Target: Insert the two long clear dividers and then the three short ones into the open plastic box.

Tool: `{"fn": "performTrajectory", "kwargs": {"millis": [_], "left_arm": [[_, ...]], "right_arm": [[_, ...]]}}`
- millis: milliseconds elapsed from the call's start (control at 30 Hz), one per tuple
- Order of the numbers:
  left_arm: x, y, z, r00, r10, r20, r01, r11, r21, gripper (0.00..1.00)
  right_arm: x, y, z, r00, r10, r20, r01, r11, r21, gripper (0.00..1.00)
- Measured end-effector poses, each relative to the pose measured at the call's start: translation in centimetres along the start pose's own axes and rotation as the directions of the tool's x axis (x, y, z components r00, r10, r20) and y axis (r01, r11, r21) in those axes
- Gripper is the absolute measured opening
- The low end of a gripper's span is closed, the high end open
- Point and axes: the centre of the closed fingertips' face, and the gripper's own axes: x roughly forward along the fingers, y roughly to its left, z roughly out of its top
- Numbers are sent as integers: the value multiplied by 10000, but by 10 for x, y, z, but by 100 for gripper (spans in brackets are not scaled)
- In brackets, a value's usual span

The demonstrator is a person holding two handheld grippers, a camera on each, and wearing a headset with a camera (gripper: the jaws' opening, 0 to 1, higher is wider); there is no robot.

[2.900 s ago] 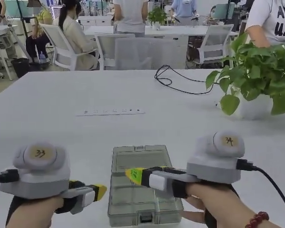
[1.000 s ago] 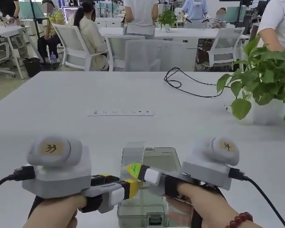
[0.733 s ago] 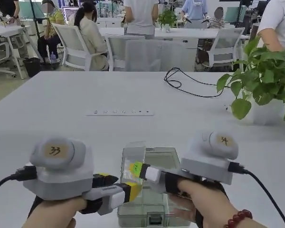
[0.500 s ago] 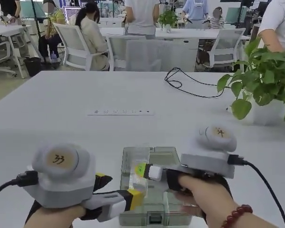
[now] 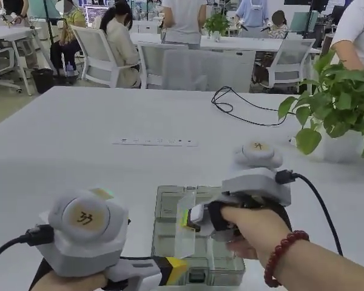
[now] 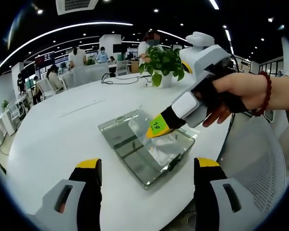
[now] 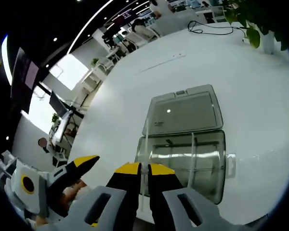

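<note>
the right gripper pinches a clear divider upright over the open plastic box on the white table; the left gripper hovers near the box, jaws wide apart.

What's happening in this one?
A person works at a white table with two handheld grippers. The right gripper is shut on a thin clear plastic divider, holding it roughly upright over the open transparent plastic box. The left gripper hovers open by the box's near-left corner, holding nothing.
</note>
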Motion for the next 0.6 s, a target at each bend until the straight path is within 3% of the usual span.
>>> {"fn": "performTrajectory", "kwargs": {"millis": [167,300,467,600], "left_arm": [[0,2,-3,9999,136,-33,-136,9999,-4,87],[-1,1,-3,10000,-19,72,19,10000,0,91],[0,2,-3,9999,-85,109,87,9998,-181,96],[0,2,-2,9998,-70,163,69,10000,62,98]], "right_arm": [[4,-8,-8,9957,-448,-806,493,9973,547,6],[9,-11,-9,9901,-667,-1235,738,9958,543,6],[14,-15,-14,9765,-944,-1938,1123,9902,836,6],[18,-19,-12,9703,-1104,-2151,1335,9864,962,6]]}}
